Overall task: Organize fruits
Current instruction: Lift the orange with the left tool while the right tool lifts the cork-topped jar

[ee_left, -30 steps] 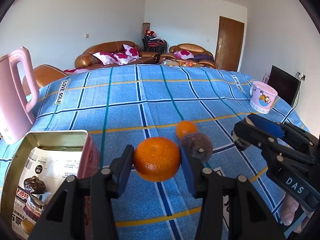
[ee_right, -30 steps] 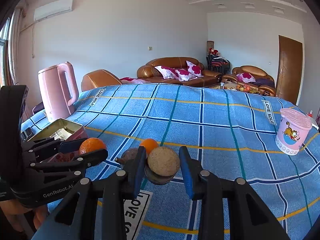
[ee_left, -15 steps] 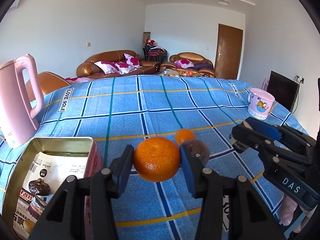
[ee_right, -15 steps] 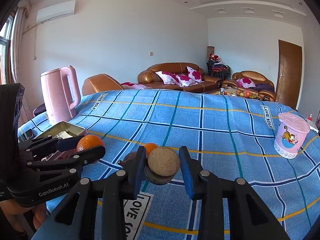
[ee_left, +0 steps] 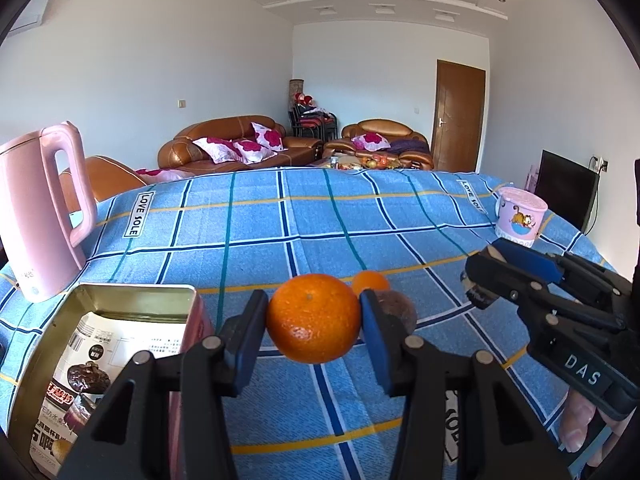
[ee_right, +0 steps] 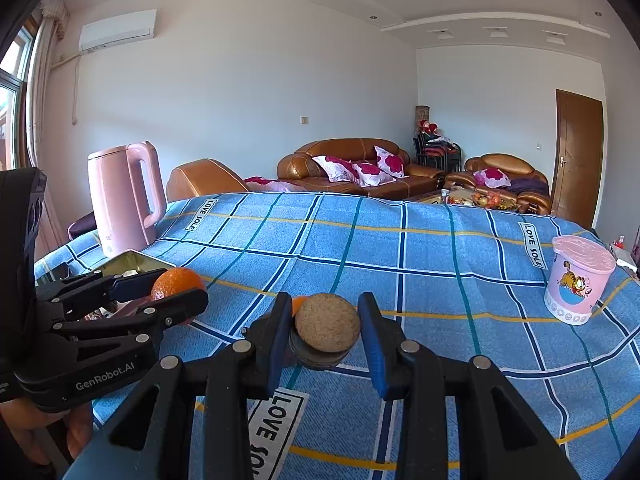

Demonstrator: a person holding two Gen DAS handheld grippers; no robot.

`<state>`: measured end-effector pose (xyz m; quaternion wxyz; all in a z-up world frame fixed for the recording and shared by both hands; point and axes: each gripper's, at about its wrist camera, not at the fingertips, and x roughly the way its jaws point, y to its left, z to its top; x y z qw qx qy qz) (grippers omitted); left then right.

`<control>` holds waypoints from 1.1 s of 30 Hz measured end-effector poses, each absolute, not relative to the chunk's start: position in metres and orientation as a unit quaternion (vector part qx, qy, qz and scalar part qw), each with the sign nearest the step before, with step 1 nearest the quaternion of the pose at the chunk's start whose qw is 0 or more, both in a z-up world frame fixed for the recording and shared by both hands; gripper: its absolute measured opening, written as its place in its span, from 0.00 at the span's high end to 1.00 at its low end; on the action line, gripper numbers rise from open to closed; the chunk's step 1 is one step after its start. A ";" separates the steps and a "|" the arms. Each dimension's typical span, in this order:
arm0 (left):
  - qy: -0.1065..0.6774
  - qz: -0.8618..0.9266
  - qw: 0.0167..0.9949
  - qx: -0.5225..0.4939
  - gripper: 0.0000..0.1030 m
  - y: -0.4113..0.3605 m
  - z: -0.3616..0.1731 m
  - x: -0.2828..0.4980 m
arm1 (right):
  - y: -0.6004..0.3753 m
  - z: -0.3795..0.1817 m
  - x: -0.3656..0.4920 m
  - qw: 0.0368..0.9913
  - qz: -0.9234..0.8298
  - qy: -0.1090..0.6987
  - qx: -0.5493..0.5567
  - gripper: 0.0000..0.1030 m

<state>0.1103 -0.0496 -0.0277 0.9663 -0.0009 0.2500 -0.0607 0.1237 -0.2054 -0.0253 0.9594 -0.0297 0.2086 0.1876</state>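
Currently orange (ee_left: 313, 318) is clamped in L tongs (ee_left: 313, 322), held just right of open tin (ee_left: 132, 296) at worktop's near-left edge; brown round fruit (ee_right: 327, 328) is pinched in R tongs (ee_right: 325, 330), farther from tin.

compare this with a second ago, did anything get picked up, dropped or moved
Nothing was picked up or let go. Both views tilted upward a little, so the pink kettle and the open tin sit lower in the left wrist view. The left gripper stays shut on the large orange, the right gripper on the brown round fruit. The small orange and the dark fruit lie where they were.
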 end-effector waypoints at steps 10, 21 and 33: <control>0.232 -0.055 0.971 -0.002 0.53 -0.048 -0.025 0.104 | -0.208 -0.024 0.121 0.961 0.188 0.201 -0.028 0.65; 0.215 -0.050 0.975 -0.003 0.53 -0.047 -0.022 0.099 | -0.208 -0.023 0.117 0.963 0.189 0.189 -0.026 0.65; 0.183 -0.040 0.982 0.007 0.53 -0.049 -0.018 0.087 | -0.210 -0.019 0.108 0.968 0.190 0.163 -0.026 0.65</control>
